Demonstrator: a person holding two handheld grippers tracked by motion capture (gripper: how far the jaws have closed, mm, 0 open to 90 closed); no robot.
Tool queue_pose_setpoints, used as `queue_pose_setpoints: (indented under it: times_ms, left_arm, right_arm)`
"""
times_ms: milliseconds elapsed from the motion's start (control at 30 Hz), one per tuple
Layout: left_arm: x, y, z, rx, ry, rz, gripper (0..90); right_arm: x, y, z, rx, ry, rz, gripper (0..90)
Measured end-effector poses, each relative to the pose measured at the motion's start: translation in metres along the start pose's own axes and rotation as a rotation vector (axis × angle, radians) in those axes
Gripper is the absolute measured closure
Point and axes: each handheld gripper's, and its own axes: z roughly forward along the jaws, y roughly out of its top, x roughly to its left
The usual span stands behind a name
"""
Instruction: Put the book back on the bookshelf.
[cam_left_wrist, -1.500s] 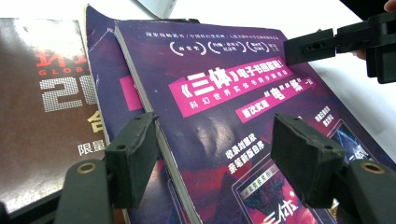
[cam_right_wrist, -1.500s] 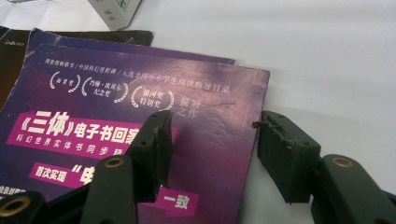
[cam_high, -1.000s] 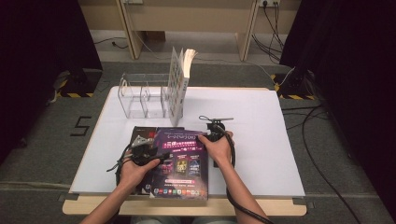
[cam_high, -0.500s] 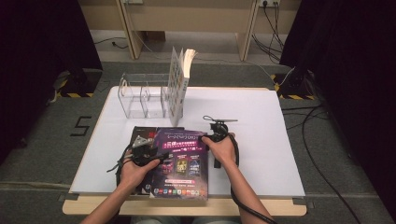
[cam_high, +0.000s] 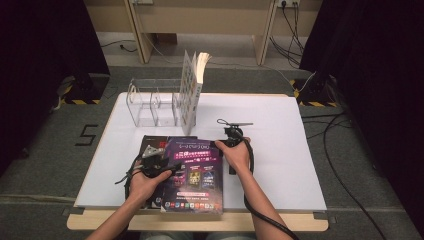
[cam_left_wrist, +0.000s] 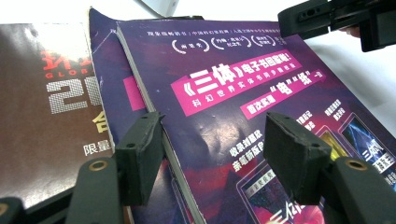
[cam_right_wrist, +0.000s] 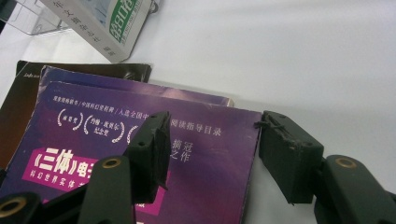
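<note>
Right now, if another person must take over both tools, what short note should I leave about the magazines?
Left tool: open, jaws astride the left edge of the top purple magazine, nothing gripped.
Right tool: open, jaws astride that magazine's far right corner, nothing gripped.
The purple magazine lies flat on a stack at the near table edge, on a second purple one and a dark magazine.
A book stands upright at the clear rack, whose other slots look empty.
Done: one book racked. Left, probably: close, lift and rack the stack.
</note>
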Motion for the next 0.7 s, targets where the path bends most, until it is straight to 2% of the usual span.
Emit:
queue_pose_setpoints:
  times_ms: [133,200,367,500,633,700]
  left_arm:
    - [0.000,0.000,0.000,0.000,0.000,-0.001,38.2]
    - [0.000,0.000,0.000,0.002,0.000,-0.002,38.3]
    - [0.001,0.001,0.000,0.005,0.001,-0.004,38.9]
    - [0.000,0.001,0.000,0.006,0.002,-0.006,39.1]
    - [0.000,0.002,0.000,0.008,0.010,-0.005,39.4]
    - [-0.001,0.002,0.000,0.012,0.017,0.006,40.1]
  right_arm:
    - [-0.003,0.003,0.001,0.001,0.016,0.012,44.1]
    - [-0.003,0.004,0.002,0.002,0.014,-0.014,44.7]
    - [-0.009,0.003,0.000,0.006,0.025,-0.024,53.2]
    - [-0.011,0.002,0.000,-0.002,0.039,0.004,55.8]
    - [-0.012,0.004,-0.002,0.035,0.049,0.053,57.4]
    - [-0.010,0.005,-0.002,0.039,0.038,0.044,55.6]
